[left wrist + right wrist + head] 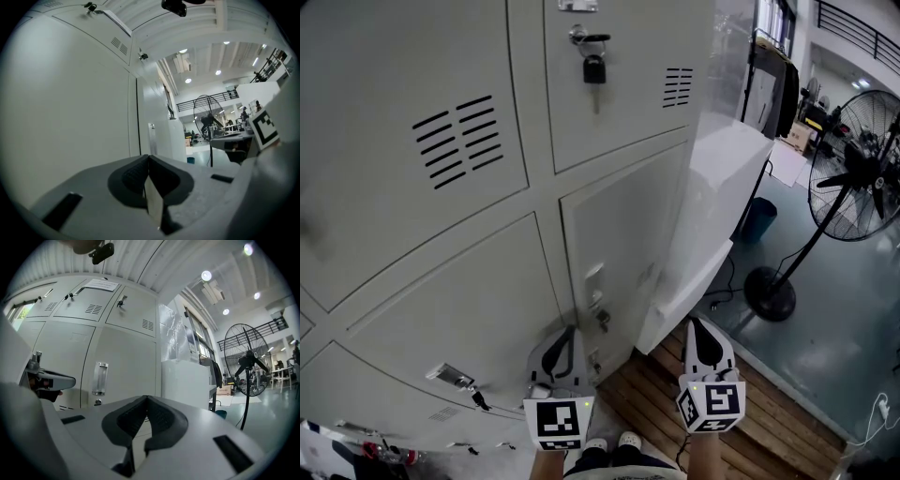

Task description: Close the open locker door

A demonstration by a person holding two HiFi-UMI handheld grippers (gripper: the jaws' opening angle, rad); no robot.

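Grey locker door (628,234), seemingly shut; lock (602,319) indistinct

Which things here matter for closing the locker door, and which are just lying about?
Job: lower locker door, apparently flush already; left gripper and right gripper, both shut and empty.
Lying about: pedestal fan, padlock, blue bin, white box.

A brown slatted wooden platform (642,398) lies on the floor below the right fingers (705,345) and runs to the foot of the grey metal lockers (469,281). To the right of those fingers spreads a smooth grey-green concrete floor (834,347). On it rest the round black base of a pedestal fan (769,293) and, beyond the fingertips, a dark blue bin (758,220).
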